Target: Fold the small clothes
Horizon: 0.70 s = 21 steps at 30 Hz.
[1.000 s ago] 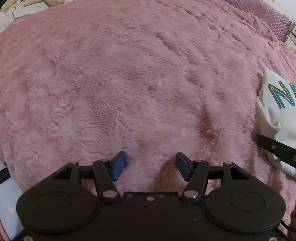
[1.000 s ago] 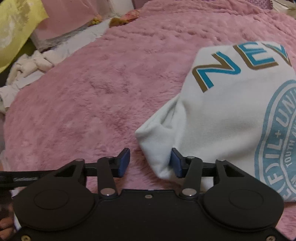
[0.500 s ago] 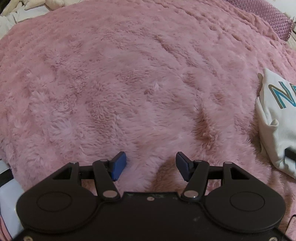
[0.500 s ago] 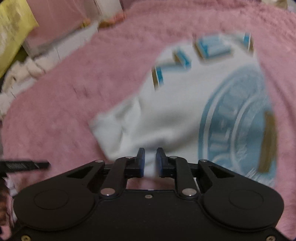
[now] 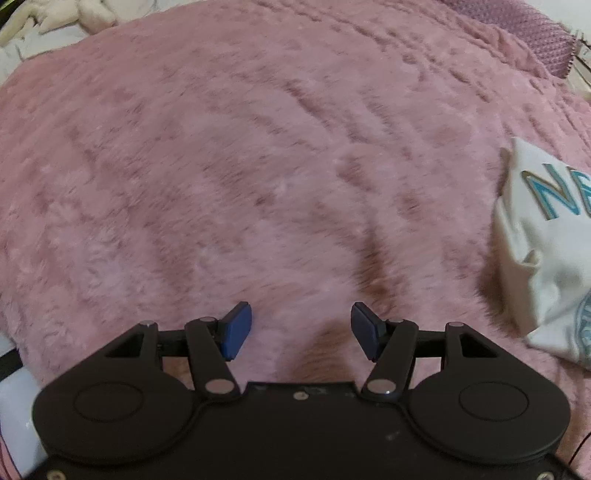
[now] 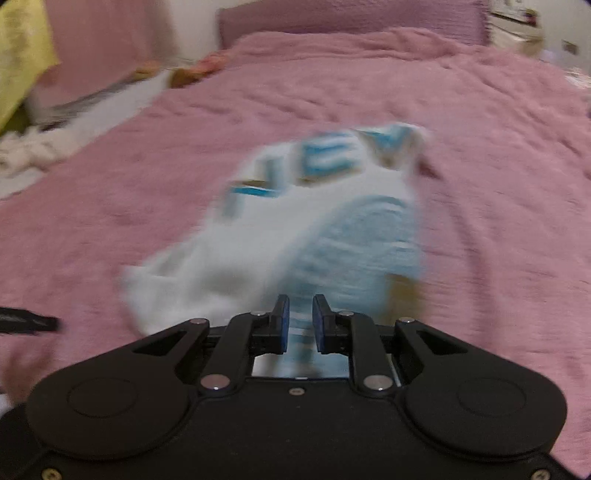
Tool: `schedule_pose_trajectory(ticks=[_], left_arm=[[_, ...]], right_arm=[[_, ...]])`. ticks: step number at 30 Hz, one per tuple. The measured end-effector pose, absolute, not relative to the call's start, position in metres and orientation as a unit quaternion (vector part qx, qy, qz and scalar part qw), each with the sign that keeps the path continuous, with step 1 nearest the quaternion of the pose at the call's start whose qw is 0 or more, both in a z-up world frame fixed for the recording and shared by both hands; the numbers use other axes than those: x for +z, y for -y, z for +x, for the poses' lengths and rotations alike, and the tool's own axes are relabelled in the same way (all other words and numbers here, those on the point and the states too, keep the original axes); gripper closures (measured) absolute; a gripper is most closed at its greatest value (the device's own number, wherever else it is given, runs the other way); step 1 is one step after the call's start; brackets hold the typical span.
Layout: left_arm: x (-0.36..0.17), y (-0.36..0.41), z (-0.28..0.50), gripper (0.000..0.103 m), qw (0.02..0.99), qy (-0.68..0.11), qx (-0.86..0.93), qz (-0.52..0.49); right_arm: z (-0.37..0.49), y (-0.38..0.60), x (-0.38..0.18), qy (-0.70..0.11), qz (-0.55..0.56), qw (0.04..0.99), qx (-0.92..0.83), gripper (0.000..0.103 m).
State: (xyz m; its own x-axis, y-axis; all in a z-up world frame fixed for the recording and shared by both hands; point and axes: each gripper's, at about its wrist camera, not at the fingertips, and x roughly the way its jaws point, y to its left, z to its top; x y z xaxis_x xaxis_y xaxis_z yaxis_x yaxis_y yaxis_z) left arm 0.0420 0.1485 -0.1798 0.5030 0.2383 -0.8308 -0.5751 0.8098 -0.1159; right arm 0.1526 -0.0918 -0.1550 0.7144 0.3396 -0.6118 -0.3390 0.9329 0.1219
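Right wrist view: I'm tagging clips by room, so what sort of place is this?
Likely a bedroom: a fluffy pink blanket spreads like a bedcover, a purple headboard or pillow sits behind, a printed white shirt lies on it.

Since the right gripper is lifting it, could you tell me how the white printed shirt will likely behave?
Probably floppy: the white printed shirt is creased and bunched, so it should drape from the right gripper. It looks thin and light. The fuzzy pink blanket may drag against it.

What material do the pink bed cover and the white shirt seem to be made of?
Pink bed cover: probably plush synthetic fleece, with long, shaggy, matte pile. White shirt: seemingly soft cotton-like knit; it creases limply and carries blue printed lettering. The fibre cannot be confirmed.
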Motion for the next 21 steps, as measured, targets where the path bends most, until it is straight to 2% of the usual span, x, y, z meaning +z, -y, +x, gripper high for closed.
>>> schedule_pose_trajectory(ticks=[1, 2, 6, 9, 11, 12, 17, 21], left_arm=[[-0.177, -0.144, 0.046, 0.042, 0.848, -0.434, 0.237, -0.190], [-0.175, -0.141, 0.050, 0.042, 0.851, -0.432, 0.232, -0.188], [-0.168, -0.117, 0.074, 0.042, 0.861, -0.429, 0.205, -0.180], [-0.165, -0.094, 0.097, 0.041, 0.869, -0.429, 0.177, -0.172], [-0.167, -0.080, 0.115, 0.041, 0.874, -0.427, 0.159, -0.168], [-0.170, -0.076, 0.122, 0.041, 0.875, -0.427, 0.152, -0.169], [-0.185, -0.064, 0.150, 0.042, 0.867, -0.439, 0.156, -0.174], [-0.168, -0.064, 0.140, 0.042, 0.874, -0.423, 0.152, -0.186]], right_arm=[[0.162, 0.101, -0.168, -0.358, -0.003, 0.919, 0.168, 0.093], [0.170, 0.111, -0.183, -0.383, -0.001, 0.909, 0.163, 0.101], [0.157, 0.141, -0.187, -0.378, 0.041, 0.904, 0.197, 0.101], [0.147, 0.159, -0.178, -0.366, 0.045, 0.909, 0.194, 0.093], [0.150, 0.168, -0.179, -0.362, 0.035, 0.912, 0.192, 0.082], [0.153, 0.173, -0.180, -0.359, 0.026, 0.915, 0.182, 0.080], [0.161, 0.193, -0.189, -0.364, 0.034, 0.915, 0.171, 0.080], [0.163, 0.195, -0.186, -0.358, 0.036, 0.916, 0.176, 0.079]])
